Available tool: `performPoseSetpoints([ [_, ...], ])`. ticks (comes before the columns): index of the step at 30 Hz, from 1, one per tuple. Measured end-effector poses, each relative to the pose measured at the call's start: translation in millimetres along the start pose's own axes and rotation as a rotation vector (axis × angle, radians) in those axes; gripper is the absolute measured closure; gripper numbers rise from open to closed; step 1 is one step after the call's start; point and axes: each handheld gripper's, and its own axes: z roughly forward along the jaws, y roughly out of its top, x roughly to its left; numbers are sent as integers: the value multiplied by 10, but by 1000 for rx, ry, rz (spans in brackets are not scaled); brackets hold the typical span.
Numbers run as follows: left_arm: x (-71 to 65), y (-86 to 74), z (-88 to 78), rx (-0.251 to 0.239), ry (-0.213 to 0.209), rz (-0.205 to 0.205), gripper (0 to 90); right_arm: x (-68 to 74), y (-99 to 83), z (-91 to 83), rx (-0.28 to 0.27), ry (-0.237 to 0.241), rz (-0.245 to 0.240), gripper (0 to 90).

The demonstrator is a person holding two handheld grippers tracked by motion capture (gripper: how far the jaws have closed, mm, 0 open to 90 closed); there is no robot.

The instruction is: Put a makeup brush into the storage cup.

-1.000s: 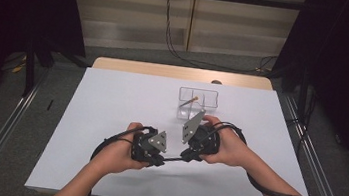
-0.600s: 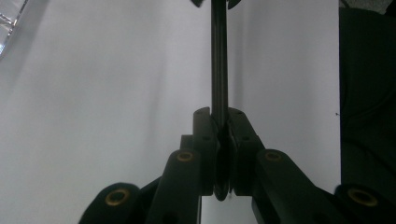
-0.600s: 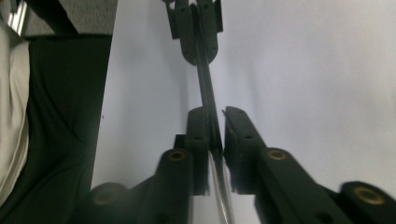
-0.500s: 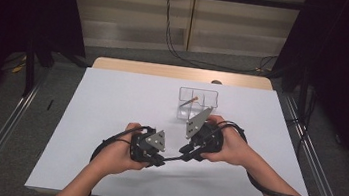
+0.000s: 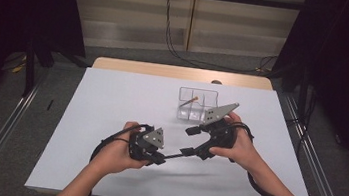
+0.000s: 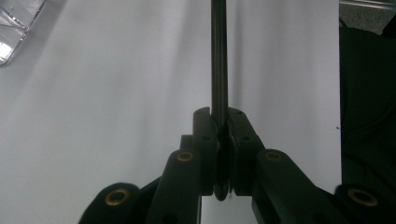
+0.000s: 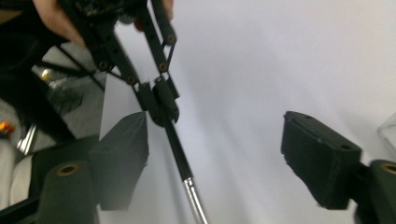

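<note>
- We see a thin black rod (image 6: 219, 56) pinched between the pressed-together jaws of the left gripper (image 6: 219, 122); in the left gripper view it runs straight up from the jaw tips to the top of the frame, dark and even along its length.
- In the right gripper view the same rod (image 7: 176, 144) leaves the left gripper (image 7: 159, 100) and slants down, and there we find what the left gripper view lacks: its far part turns from black to a silver metal section.
- The right gripper (image 7: 215, 154) has its jaws spread wide, one on each side of the rod; the rod passes just beside the jaw at the left of that view, and we cannot tell whether they touch.
- From the high view the rod (image 5: 171, 155) is a short dark line over the table (image 5: 112, 95), near its front edge and about midway along it, bridging the left gripper (image 5: 157, 157) and the right gripper (image 5: 191, 141).
- The high view also gives us both hands, the left hand (image 5: 118, 151) and the right hand (image 5: 239, 146), each wrapped round its gripper.
- Behind the right gripper, toward the far edge, we see a clear tray (image 5: 197, 105) split into compartments, with a small orange-tipped stick (image 5: 190, 100) lying in a far-left one; a clear corner of the tray (image 6: 16, 28) shows in the left gripper view.
</note>
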Motion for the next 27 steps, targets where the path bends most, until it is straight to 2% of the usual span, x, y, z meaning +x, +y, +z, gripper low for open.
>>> performPoseSetpoints([
  [3,2,-13,1,-6,2,-9,839,8,-36,-9,-48,-18,0,175],
  [12,9,-69,-2,-41,10,-38,840,15,-103,-67,-182,-67,17,138],
  [23,15,-129,-4,-74,15,-64,840,14,-206,-68,-230,-98,26,124],
  [27,21,-152,-3,-107,16,-77,840,9,-219,-91,-247,-98,24,123],
])
